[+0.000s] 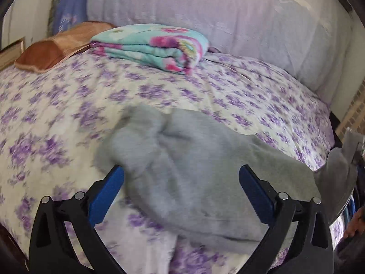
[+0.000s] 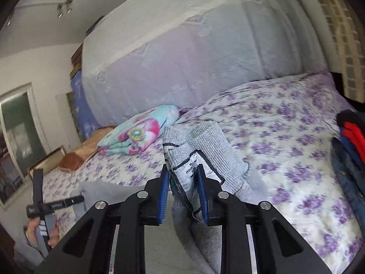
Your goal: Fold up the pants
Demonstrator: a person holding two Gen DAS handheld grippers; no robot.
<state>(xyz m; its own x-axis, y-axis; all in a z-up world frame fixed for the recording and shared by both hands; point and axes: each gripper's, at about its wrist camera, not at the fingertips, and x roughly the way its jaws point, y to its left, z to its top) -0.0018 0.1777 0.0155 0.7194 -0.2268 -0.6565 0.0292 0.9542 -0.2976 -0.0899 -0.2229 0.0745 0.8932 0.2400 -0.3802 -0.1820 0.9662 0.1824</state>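
Grey pants (image 1: 189,178) lie crumpled on the purple-flowered bedspread (image 1: 68,105). My left gripper (image 1: 181,171) is open, its blue pads wide apart just above the pants, holding nothing. My right gripper (image 2: 183,171) is shut on the waistband of the pants (image 2: 200,150), with the white care label showing between the pads, and lifts that end off the bed. The left gripper (image 2: 75,199) also shows at the lower left of the right wrist view, in a hand.
A folded turquoise and pink blanket (image 1: 155,45) and a brown cushion (image 1: 57,45) lie at the far side of the bed. A large white-covered mattress (image 1: 216,13) leans behind. Folded red and blue clothes (image 2: 351,137) sit at the bed's right edge.
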